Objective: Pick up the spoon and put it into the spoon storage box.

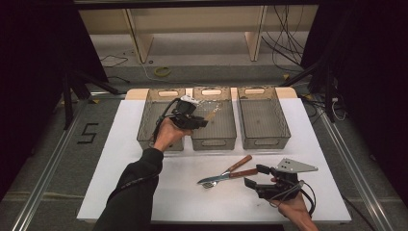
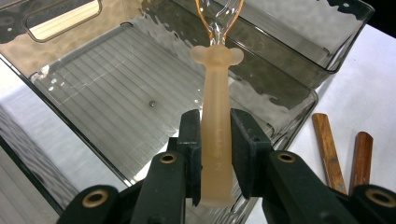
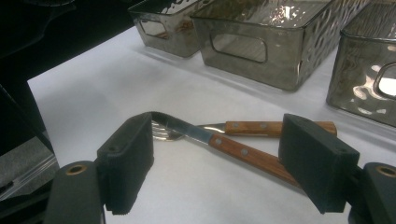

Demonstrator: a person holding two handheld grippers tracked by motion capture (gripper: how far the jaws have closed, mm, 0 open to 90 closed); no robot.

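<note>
White table [image 1: 144,192], three bins [image 1: 262,118], two knives [image 1: 231,174], maybe

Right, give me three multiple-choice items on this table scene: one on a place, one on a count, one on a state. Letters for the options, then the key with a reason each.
1. Where is the pale translucent plastic utensil held by the left gripper?
A. Over the middle smoky clear plastic bin
B. Flat on the white table
C. Between the right gripper's jaws

2. How many smoky clear bins stand in the row?
A. Two
B. Three
C. Five

3. How does the right gripper stand?
A. Shut on a bin handle
B. Shut on the fork
C. Open, jaws either side of the wooden-handled knife

Key: 1 A, the high view and the left gripper view show the utensil above that bin's ribbed floor. 2 B, the high view shows three side by side. 3 C, the right gripper view shows both pads well apart, the knife and the wooden-handled fork on the table.
</note>
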